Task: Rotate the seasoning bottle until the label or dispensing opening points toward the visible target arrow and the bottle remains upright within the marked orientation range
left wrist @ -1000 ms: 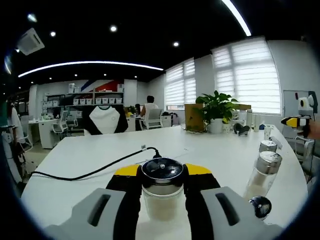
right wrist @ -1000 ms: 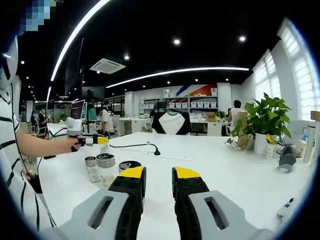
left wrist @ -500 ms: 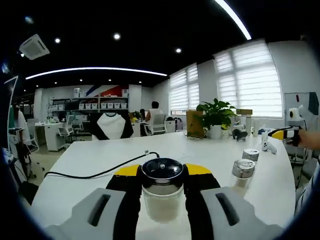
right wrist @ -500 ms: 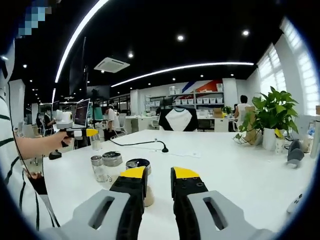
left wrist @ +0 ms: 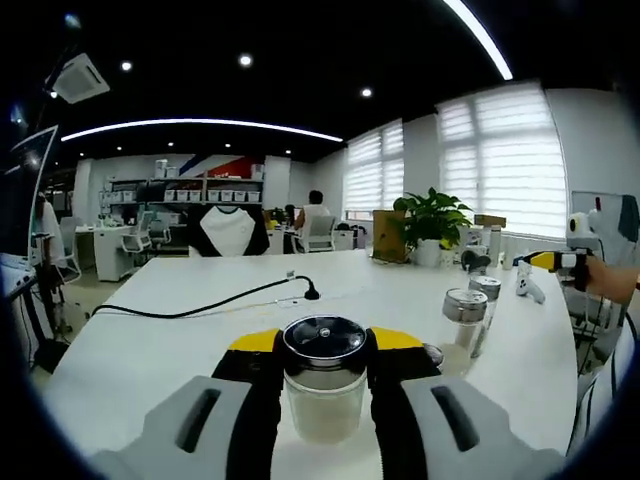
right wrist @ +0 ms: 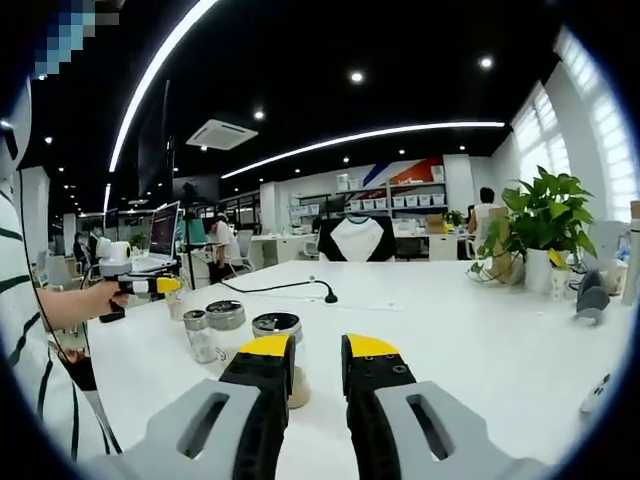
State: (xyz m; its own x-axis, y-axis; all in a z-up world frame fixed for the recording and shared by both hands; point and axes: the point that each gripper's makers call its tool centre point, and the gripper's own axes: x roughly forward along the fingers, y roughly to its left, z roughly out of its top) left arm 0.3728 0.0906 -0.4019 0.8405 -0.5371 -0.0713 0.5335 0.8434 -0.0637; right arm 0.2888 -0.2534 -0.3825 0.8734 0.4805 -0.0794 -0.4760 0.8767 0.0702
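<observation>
Left tongs [left wrist: 325, 395] clamp the seasoning bottle [left wrist: 324, 390], hiding its sides.

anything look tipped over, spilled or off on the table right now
Nothing stands out. The seasoning bottle sits upright between the left gripper jaws, lid on. The other shakers stand upright on the white table, with no spill visible. A black cable trails loosely across the table. The right gripper holds nothing.

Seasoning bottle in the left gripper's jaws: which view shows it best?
Left gripper view: the seasoning bottle sits centred and close between the left gripper jaws. Right gripper view shows it small and far, near the person's hand.
</observation>
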